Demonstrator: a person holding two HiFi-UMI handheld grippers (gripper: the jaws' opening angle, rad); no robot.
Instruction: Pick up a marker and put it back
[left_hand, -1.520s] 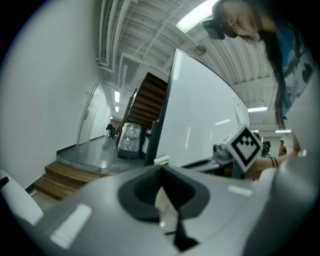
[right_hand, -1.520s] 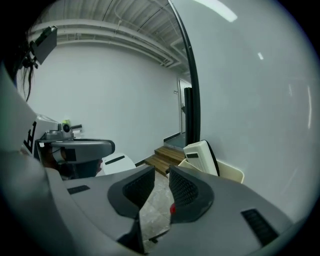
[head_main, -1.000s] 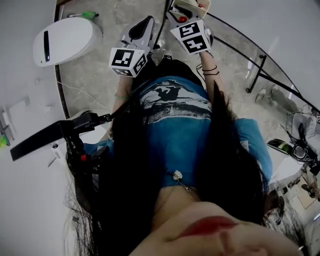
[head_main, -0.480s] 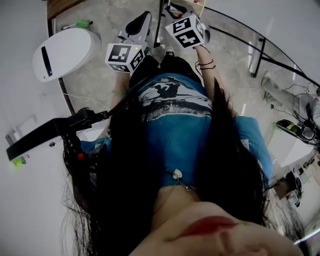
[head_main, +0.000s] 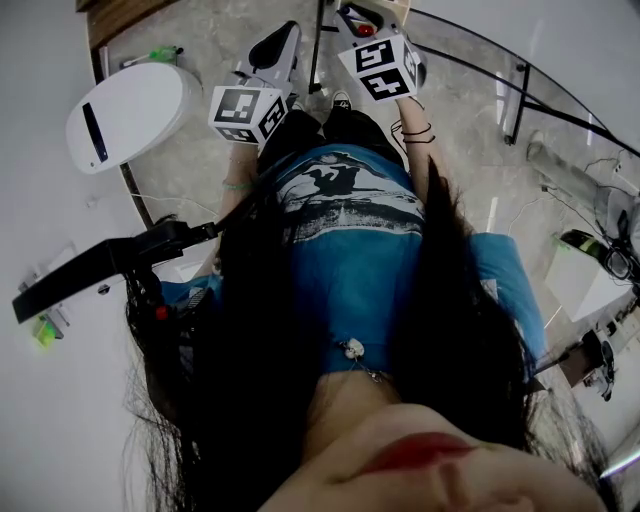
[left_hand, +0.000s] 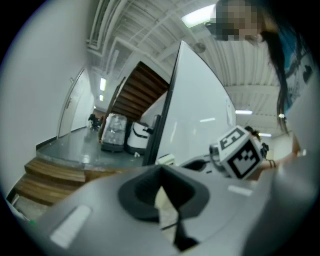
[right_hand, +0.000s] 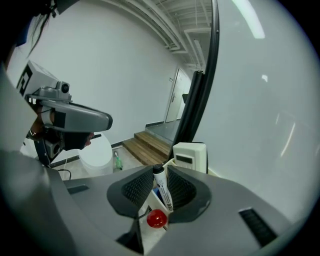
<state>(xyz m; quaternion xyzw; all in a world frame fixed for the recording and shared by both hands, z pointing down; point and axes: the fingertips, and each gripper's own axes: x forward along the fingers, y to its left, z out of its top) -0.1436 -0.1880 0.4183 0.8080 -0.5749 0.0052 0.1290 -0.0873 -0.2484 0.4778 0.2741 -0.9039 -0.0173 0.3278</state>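
White walls and wooden steps are surrounding us. We are pinching the marker (right_hand: 163, 190), lower centre, in the right gripper (right_hand: 160, 176) at its white holder (right_hand: 149, 204); releasing it back seems left. The left gripper (left_hand: 161, 172) is sitting pressed together, empty.

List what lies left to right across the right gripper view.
white round unit → green bottle → marker → white box

The marker (right_hand: 164, 194) stands between the jaws of the right gripper (right_hand: 160, 176). A box (right_hand: 190, 156) sits behind the marker and a round bin (right_hand: 96, 154) lies to its left.
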